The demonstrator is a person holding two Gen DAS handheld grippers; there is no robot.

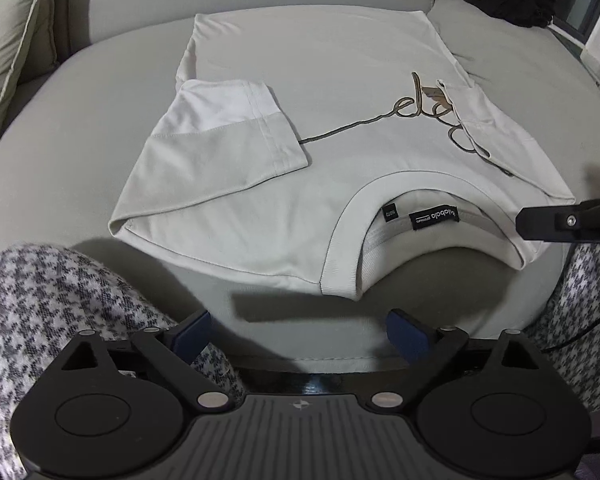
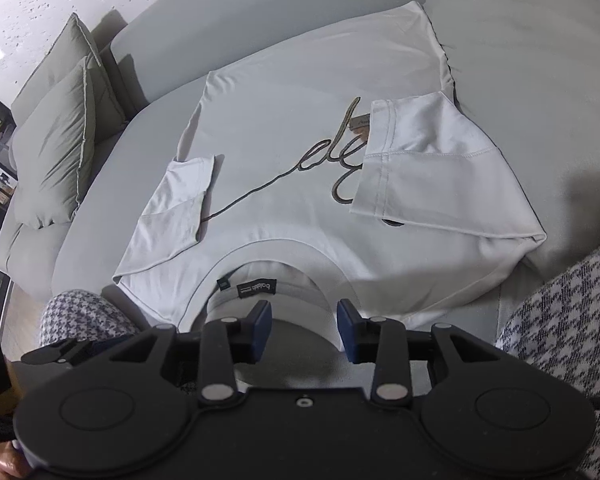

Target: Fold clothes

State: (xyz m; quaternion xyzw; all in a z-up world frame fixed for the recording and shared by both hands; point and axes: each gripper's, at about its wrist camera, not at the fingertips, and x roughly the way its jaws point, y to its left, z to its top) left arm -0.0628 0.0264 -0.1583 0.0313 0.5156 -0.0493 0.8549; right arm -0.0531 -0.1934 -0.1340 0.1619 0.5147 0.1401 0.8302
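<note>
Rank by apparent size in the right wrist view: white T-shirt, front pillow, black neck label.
1. white T-shirt, largest by far
2. front pillow
3. black neck label, smallest, even though it lies nearest the camera

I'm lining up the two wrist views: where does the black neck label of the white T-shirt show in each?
Left wrist: black neck label sits right of centre, inside the collar.
Right wrist: it sits lower centre-left, just beyond the tongs.
Shared landmark: the brown script lettering.
</note>
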